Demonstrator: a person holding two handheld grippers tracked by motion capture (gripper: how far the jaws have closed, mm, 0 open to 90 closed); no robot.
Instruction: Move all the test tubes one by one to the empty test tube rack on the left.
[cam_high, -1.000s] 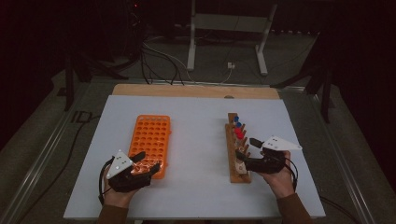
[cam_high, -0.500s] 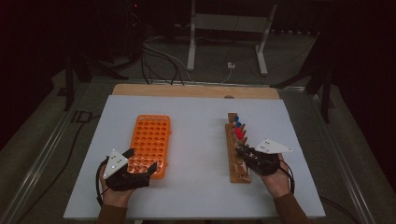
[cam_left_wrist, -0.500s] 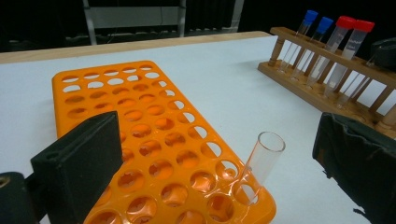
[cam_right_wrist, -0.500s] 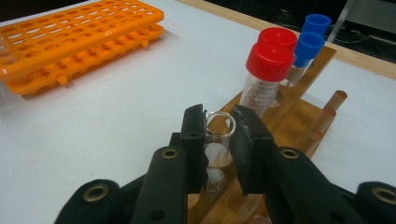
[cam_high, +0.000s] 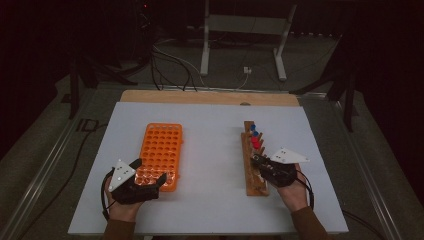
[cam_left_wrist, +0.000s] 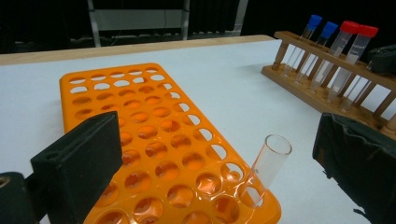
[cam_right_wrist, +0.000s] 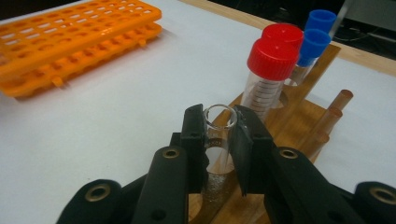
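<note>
**Tube set in the orange rack, next one gripped at the wooden stand**

On the left, the left gripper (cam_high: 148, 181) stands with jaws wide apart, just opened, around a clear open tube (cam_left_wrist: 266, 169) leaning in a corner hole of the orange rack (cam_high: 161, 150). Any sideways nudge could tip it out. Over on the right, the right gripper (cam_right_wrist: 218, 135) has just clamped onto an uncapped glass tube (cam_right_wrist: 218, 122) in the wooden stand (cam_high: 252, 170); a slanted pull risks jamming it or knocking the red-capped tube (cam_right_wrist: 270, 77) just behind.
</note>
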